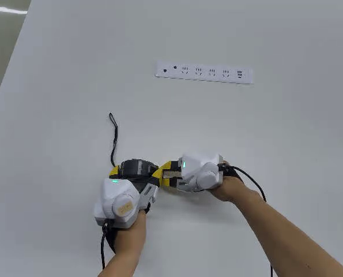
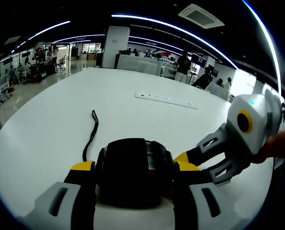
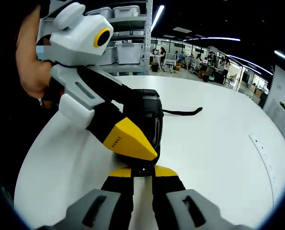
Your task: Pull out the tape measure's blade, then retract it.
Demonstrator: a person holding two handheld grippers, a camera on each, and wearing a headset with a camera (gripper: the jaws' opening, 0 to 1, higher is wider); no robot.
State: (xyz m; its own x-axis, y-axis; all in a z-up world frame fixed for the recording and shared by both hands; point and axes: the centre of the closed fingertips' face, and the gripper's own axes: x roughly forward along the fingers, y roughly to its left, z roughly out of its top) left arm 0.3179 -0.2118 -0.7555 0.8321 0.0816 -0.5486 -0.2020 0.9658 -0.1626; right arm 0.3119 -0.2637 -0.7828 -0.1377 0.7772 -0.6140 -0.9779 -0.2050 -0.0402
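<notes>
Left gripper (image 2: pixel 134 165) clamps the tape measure (image 3: pixel 147 115) (strap (image 2: pixel 90 134) trailing behind); right gripper (image 3: pixel 142 171) pinches its blade tip (image 3: pixel 142 168) at the mouth.

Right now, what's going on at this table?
A person is working a tape measure with hand-held tongs. The left tongs clamp its black case from both sides on the white table. The right tongs are pinched at the case's mouth, apparently on the blade tip, with hardly any blade drawn out yet. Its strap trails away; a power strip lies beyond.
</notes>
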